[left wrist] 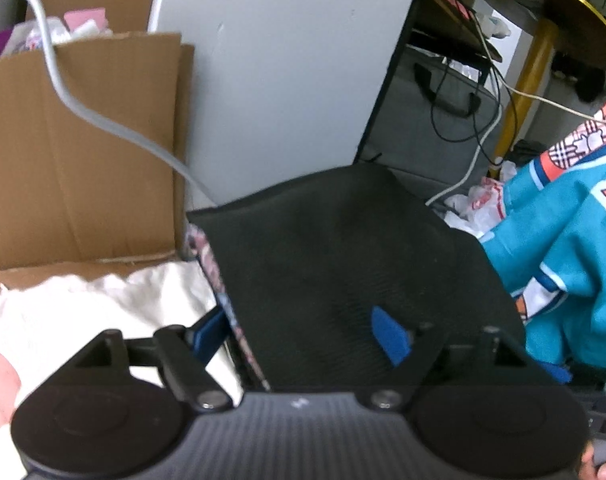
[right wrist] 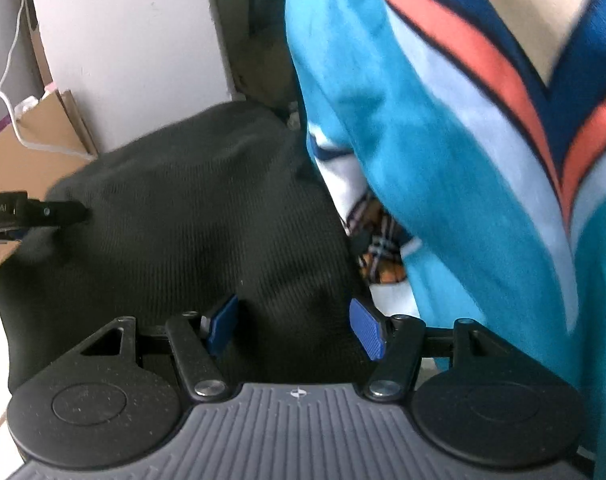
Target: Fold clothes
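Note:
A black ribbed garment point(left wrist: 343, 248) with a patterned lining along its left edge spreads out ahead of my left gripper point(left wrist: 299, 338). The jaws stand wide apart. The left blue pad sits just outside that edge and the right pad rests over the cloth without pinching it. In the right wrist view the same black garment point(right wrist: 183, 200) fills the gap of my right gripper point(right wrist: 295, 328), whose pads are apart with the right pad's face bare. One of the left gripper's fingers point(right wrist: 59, 212) touches the garment's left corner. A teal jersey point(right wrist: 443, 160) with red, white and navy stripes hangs close on the right.
A cardboard box point(left wrist: 83, 152) and a white cloth point(left wrist: 83, 312) lie to the left. A grey panel point(left wrist: 283, 60) stands behind, crossed by a white cable point(left wrist: 103, 120). A grey bag point(left wrist: 435, 120), a gold-rimmed round table point(left wrist: 551, 12) and the teal jersey point(left wrist: 575, 240) crowd the right.

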Demonstrator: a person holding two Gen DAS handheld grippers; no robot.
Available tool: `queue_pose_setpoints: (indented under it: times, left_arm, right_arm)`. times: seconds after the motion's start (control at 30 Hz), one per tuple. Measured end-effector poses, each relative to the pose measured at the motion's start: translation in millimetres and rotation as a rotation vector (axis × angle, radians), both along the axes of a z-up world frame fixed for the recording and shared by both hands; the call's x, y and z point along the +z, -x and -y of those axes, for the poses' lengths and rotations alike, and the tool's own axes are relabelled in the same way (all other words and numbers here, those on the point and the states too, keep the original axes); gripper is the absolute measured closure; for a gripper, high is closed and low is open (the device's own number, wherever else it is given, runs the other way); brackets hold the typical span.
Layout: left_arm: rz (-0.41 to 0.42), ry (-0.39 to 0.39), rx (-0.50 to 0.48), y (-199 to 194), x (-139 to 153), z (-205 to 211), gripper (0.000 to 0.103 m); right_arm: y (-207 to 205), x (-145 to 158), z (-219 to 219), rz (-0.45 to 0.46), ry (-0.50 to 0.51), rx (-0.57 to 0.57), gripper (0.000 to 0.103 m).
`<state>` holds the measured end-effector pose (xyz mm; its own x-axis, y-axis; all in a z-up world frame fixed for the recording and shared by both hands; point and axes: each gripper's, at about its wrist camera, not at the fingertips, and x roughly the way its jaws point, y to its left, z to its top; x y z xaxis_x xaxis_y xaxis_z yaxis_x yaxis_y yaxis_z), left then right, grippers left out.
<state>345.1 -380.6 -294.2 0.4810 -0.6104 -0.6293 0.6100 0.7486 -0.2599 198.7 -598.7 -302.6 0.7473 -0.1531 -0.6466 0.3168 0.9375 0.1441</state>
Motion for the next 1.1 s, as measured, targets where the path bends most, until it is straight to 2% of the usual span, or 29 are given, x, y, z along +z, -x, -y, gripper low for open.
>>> queue_pose_setpoints:
  times: [0.3, 0.47, 0.57, 0.73, 0.83, 0.9, 0.97, 1.03, 1.1]
  left_arm:
    - [0.02, 0.031, 0.057, 30, 7, -37, 0.026]
    - [0.049, -0.054, 0.032, 52, 15, -58, 0.026]
    - [0.057, -0.091, 0.058, 59, 27, -72, 0.025]
    - [0.072, -0.106, 0.071, 74, 60, -93, 0.008]
    - [0.103, -0.135, 0.074, 88, 82, -99, 0.004]
    - [0.11, -0.168, 0.078, 96, 92, -98, 0.001]
    - [0.115, -0.234, 0.118, 106, 96, -97, 0.001]
    - [0.082, -0.291, 0.159, 112, 98, -97, 0.001]
    - [0.012, -0.3, 0.179, 118, 103, -101, 0.001]
  right_arm:
    - [14, -3, -4, -0.004, 0.004, -0.09, 0.036]
    - [13, 12, -14, -0.045, 0.049, -0.074, 0.036]
    - [21, 26, -17, -0.039, 0.026, -0.076, 0.036]
    - [32, 53, -27, -0.047, -0.021, -0.062, 0.035]
    - [29, 68, -38, -0.058, -0.017, -0.053, 0.031]
    - [27, 78, -47, -0.065, -0.014, -0.044, 0.021]
    - [27, 86, -57, -0.089, -0.016, -0.034, 0.014]
    - [29, 96, -69, -0.124, -0.024, -0.031, 0.013]
    - [30, 107, -83, -0.158, -0.033, -0.018, 0.012]
